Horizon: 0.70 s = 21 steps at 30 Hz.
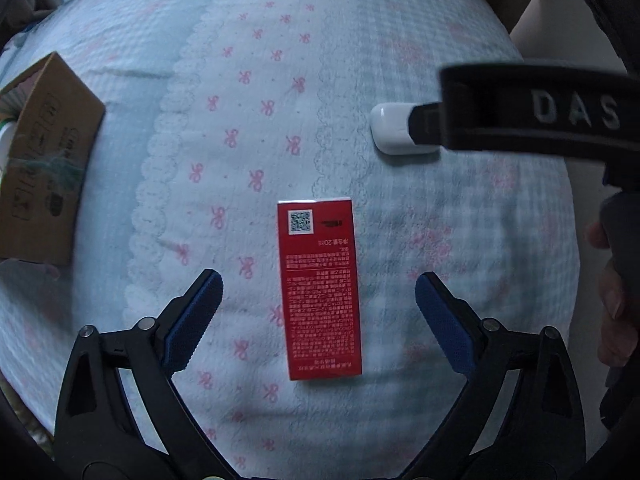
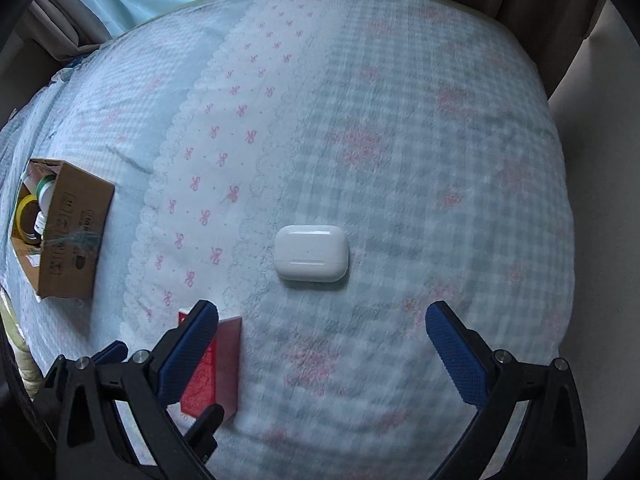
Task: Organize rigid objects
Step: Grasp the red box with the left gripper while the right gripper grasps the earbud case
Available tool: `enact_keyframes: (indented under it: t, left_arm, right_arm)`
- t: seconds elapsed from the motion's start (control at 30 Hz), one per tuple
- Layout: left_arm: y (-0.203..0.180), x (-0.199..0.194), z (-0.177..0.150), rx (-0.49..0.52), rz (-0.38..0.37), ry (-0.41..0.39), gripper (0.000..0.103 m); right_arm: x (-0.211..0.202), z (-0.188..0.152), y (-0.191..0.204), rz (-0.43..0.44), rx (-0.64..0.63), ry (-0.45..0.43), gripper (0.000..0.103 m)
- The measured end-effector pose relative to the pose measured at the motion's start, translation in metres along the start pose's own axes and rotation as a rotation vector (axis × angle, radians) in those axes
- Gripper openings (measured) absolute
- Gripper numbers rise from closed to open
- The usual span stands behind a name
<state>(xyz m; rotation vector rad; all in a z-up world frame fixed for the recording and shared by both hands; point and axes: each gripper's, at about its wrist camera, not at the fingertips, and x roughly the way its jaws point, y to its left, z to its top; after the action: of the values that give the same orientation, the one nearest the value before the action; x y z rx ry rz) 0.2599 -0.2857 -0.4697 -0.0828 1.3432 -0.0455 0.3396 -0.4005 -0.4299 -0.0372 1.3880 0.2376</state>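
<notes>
The left hand-held gripper [image 1: 318,300] hangs open, its pads either side of a red carton [image 1: 320,288] on the bed [image 1: 440,240]. The right hand-held gripper [image 2: 322,332] is open too, a white earbud case [image 2: 311,253] just ahead of it.

A bed [image 2: 400,120] covered in a pale blue checked quilt with pink bows and lace-edged bands fills both views. In the left wrist view a red box [image 1: 320,288] lies flat at lower centre, a white earbud case [image 1: 390,130] sits at the upper right, well apart from it, and an open cardboard box [image 1: 44,160] rests at the left edge.
</notes>
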Motion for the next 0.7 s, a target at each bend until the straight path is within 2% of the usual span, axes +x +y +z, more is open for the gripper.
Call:
enact_keyframes:
  t: [0.03,0.13,0.37,0.43,0.5,0.57,0.6,0.7]
  left_arm:
    - [-0.002,0.007,-0.002,0.011,0.003,0.002,0.085]
    - [-0.006,0.022,-0.005,0.027,0.01,0.013,0.077]
    - [-0.003,0.039,0.001,0.015,-0.001,0.029,0.07]
    - [-0.005,0.042,0.004,0.025,-0.003,0.031,0.058]
    - [-0.008,0.046,0.009,0.039,0.026,0.044,0.048]
    - [-0.008,0.046,0.011,0.031,0.04,0.047,0.041]
    - [-0.008,0.046,0.012,0.025,0.035,0.052,0.04]
    - [-0.005,0.047,0.015,0.023,0.016,0.055,0.039]
  right_arm:
    - [0.01,0.002,-0.001,0.001,0.004,0.008,0.103]
    - [0.036,0.009,-0.006,0.019,0.028,0.028,0.101]
    - [0.063,0.013,0.004,0.021,0.015,0.031,0.075]
    - [0.066,0.016,0.004,0.021,0.023,0.022,0.075]
    - [0.068,0.02,0.005,0.021,0.029,0.02,0.075]
    - [0.071,0.024,0.009,0.007,0.024,0.021,0.072]
    - [0.072,0.025,0.012,-0.014,0.007,0.024,0.064]
    - [0.077,0.027,0.022,-0.08,-0.049,0.017,0.055]
